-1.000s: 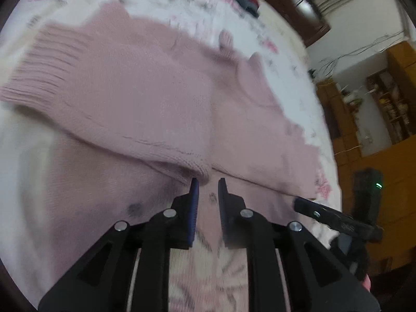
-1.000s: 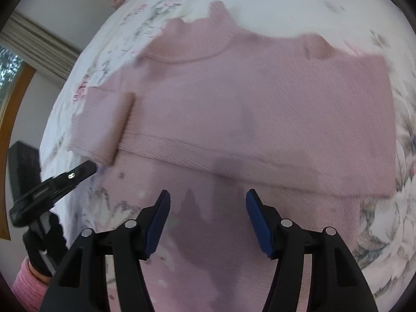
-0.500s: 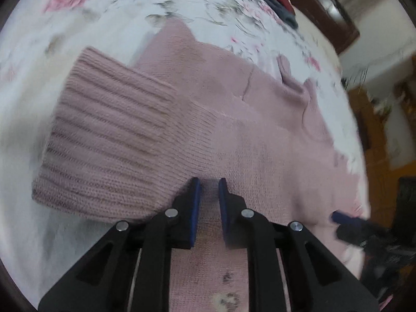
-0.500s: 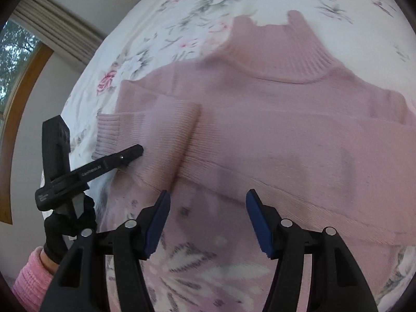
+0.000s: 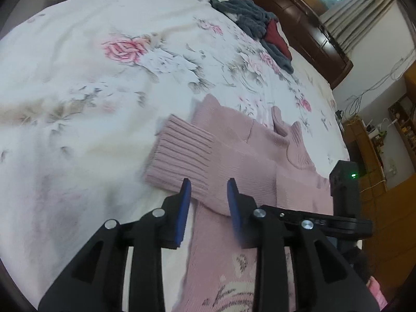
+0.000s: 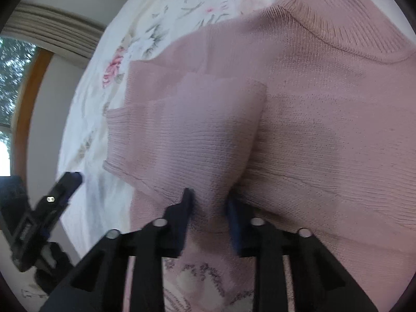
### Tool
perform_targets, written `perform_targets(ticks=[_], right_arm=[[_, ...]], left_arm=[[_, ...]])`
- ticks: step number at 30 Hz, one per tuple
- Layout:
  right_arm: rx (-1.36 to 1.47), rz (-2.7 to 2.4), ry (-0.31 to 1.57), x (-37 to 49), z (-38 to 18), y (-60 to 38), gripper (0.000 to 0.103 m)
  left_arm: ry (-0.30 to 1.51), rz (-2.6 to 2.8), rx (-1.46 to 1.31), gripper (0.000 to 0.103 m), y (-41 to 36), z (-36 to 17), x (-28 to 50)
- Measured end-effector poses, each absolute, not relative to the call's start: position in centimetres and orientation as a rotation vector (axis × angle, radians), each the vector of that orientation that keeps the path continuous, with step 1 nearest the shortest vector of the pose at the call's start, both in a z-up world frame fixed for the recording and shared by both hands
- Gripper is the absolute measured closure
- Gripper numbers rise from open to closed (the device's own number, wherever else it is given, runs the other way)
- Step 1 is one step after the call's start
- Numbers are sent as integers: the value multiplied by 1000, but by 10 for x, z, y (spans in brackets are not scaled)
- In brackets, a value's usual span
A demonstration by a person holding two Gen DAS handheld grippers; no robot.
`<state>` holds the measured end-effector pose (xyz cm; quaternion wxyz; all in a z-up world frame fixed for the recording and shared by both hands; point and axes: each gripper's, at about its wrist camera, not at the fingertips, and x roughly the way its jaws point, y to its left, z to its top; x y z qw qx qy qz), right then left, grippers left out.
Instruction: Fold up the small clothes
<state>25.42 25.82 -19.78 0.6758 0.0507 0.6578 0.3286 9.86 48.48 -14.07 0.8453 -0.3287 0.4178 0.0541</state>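
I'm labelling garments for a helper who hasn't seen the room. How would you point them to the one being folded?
On the big bed with the white floral sheet, look near its front edge, by the two grippers. The pink knitted sweater lies flat there, ribbed cuff folded across its body. Unlike the dark grey and red clothes heaped near the wooden headboard, it is pale pink with a high ribbed collar.

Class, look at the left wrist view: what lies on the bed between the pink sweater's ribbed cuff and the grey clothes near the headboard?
Only bare floral bedsheet separates the ribbed cuff from the grey clothes; the left wrist view shows this.
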Motion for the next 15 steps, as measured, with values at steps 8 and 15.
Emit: perform_targets(ticks=[8, 15], right_arm=[[132, 706, 1348, 276, -148, 218, 94], [54, 556, 1413, 292, -186, 200, 93]], left_arm=[[861, 98, -694, 75, 481, -136, 86], [895, 86, -701, 75, 469, -150, 89]])
